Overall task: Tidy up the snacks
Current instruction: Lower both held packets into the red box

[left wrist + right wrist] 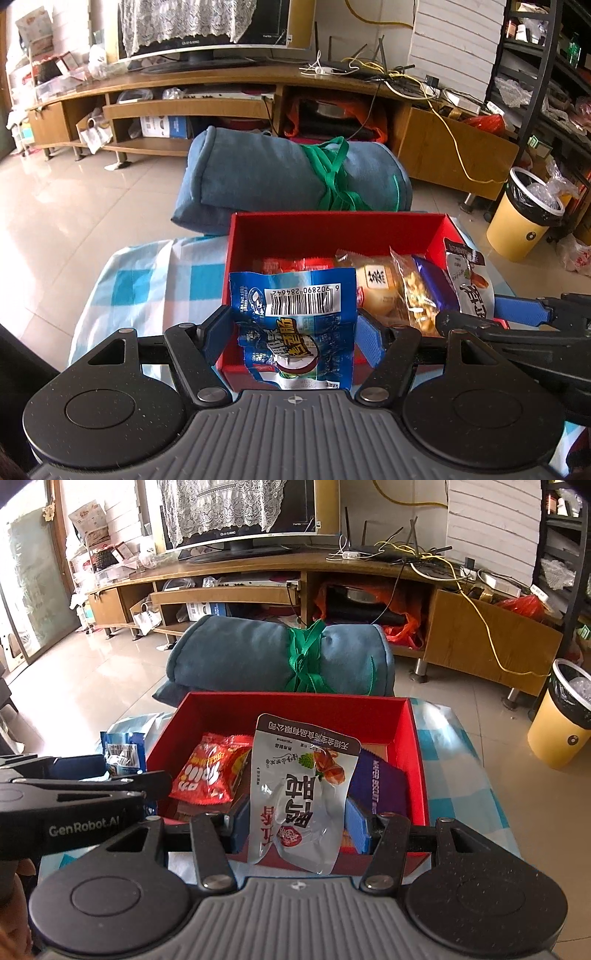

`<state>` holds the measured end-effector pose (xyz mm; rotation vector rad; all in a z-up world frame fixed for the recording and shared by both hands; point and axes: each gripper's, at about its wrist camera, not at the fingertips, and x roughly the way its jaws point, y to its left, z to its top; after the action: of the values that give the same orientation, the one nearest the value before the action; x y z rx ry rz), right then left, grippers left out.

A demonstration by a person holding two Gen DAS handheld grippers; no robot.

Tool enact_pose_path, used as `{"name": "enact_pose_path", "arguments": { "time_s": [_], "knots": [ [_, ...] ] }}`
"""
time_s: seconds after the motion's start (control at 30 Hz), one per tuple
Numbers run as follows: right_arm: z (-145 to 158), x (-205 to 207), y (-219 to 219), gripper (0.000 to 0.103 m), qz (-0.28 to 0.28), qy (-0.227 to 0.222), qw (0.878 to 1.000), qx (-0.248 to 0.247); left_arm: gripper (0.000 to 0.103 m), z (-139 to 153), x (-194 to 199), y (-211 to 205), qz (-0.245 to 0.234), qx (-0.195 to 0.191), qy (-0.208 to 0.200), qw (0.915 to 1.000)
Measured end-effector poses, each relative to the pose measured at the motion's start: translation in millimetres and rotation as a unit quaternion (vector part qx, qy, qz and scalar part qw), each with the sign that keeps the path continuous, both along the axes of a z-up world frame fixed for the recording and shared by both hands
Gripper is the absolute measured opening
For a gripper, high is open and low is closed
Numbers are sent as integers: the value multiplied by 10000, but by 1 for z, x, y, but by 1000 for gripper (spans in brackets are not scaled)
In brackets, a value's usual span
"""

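Note:
A red box stands on a blue-and-white checked cloth and holds several snack packs. My left gripper is shut on a blue snack pack, held upright over the box's near left edge. My right gripper is shut on a grey-white snack pouch, held upright over the box's near edge. In the box lie a red pack, a purple biscuit pack, a bun and a nut bar. Each gripper shows at the edge of the other's view.
A rolled blue blanket tied with green ribbon lies just behind the box. A wooden TV stand spans the back. A yellow bin stands on the tiled floor at the right, beside a dark shelf rack.

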<state>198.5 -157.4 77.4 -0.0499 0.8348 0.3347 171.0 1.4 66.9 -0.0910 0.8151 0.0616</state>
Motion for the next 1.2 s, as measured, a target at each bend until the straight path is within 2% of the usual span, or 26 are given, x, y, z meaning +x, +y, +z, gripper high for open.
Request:
{"name": "enact_pose_path", "arguments": {
  "time_s": [0.6, 1.2],
  "knots": [
    [-23, 51, 7, 48, -77, 241, 9996, -150, 76, -13, 42, -5, 128, 160, 157, 9997],
    [-44, 71, 15, 48, -74, 458, 9987, -230, 76, -33, 62, -3, 225, 311, 417, 9984]
  ]
}}
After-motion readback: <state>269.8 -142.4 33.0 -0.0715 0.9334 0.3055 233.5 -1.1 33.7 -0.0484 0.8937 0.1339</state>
